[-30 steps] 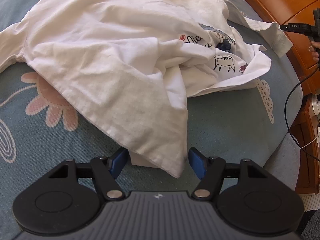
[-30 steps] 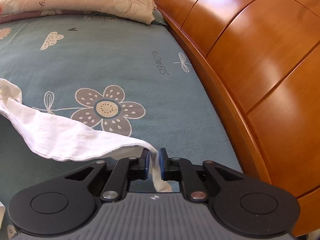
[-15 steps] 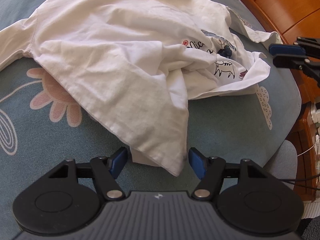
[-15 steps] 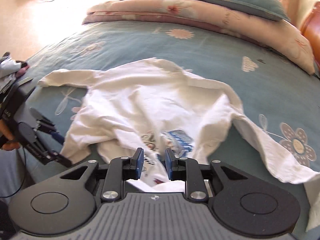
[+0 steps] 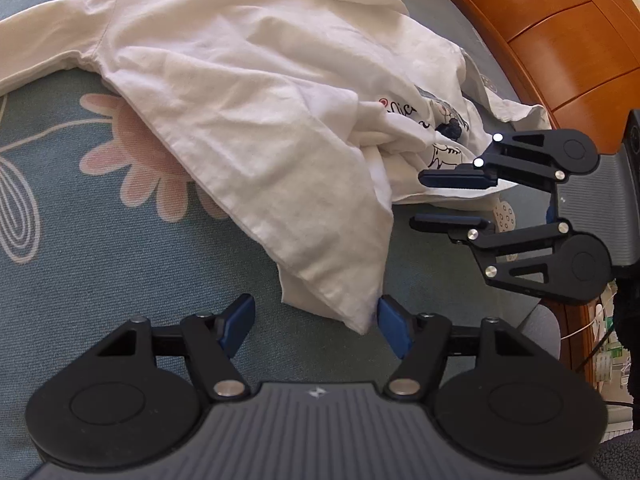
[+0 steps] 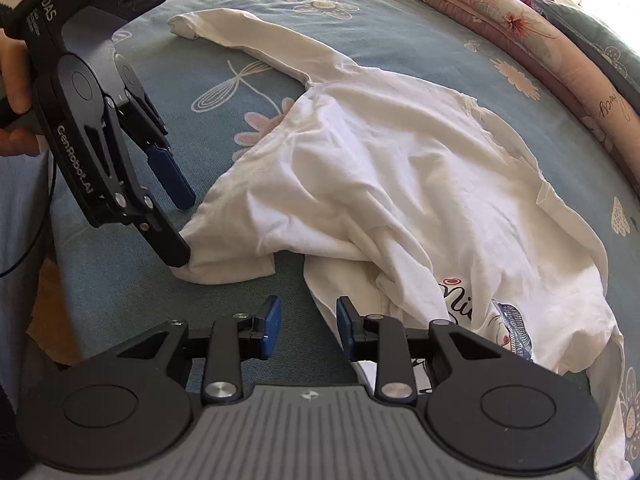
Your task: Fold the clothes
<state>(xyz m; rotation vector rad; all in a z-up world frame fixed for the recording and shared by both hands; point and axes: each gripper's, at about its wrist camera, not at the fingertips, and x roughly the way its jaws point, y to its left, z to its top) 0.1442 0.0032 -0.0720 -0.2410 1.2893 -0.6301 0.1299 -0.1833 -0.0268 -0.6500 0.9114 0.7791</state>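
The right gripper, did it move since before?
Yes. In the left wrist view the right gripper has come in from beside the wooden board to the shirt hem, jaws opening.

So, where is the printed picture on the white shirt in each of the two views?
Left wrist view: the print lies right of centre on the white shirt, just left of the right gripper.
Right wrist view: the print lies low on the right, beside the right gripper.
Shared landmark: the shirt's hem corner at the left gripper.
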